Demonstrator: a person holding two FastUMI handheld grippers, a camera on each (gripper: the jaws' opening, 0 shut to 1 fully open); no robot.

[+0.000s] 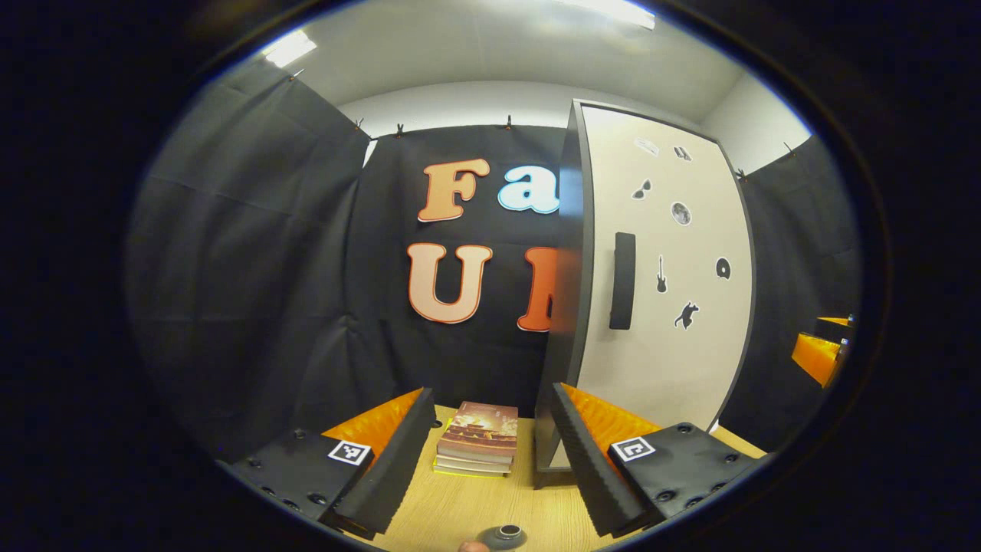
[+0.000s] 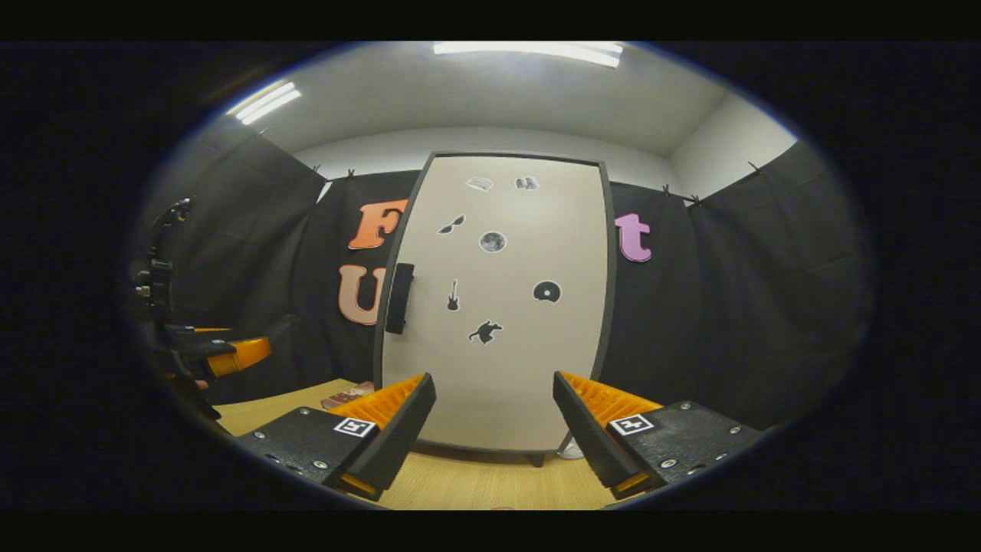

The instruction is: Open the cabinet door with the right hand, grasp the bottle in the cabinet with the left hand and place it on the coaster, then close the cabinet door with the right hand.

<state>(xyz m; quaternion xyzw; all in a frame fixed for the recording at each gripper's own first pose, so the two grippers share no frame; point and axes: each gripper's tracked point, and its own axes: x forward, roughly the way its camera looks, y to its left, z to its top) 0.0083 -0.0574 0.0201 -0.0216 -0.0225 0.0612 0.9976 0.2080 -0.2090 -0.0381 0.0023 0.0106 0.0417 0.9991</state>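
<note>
Right tongs [image 2: 494, 418] spread wide, empty, facing tall pale cabinet door with black stickers [image 2: 498, 307] — shut, black bar handle [image 2: 399, 297] ahead-left of them. Left tongs [image 1: 490, 452] also wide, empty; stack of books [image 1: 477, 448] on wooden tabletop [image 1: 460, 514] between fingers. Bottle presumably behind door, unseen. Risk: tongs slipping off slim handle — or swinging door striking left tongs nearby.

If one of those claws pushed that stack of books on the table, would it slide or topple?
Probably slide as a block: the stack of books lies flat and low on the smooth wooden table. The top book might shift first, since the books are only loosely piled. It is unlikely to tip over.
</note>
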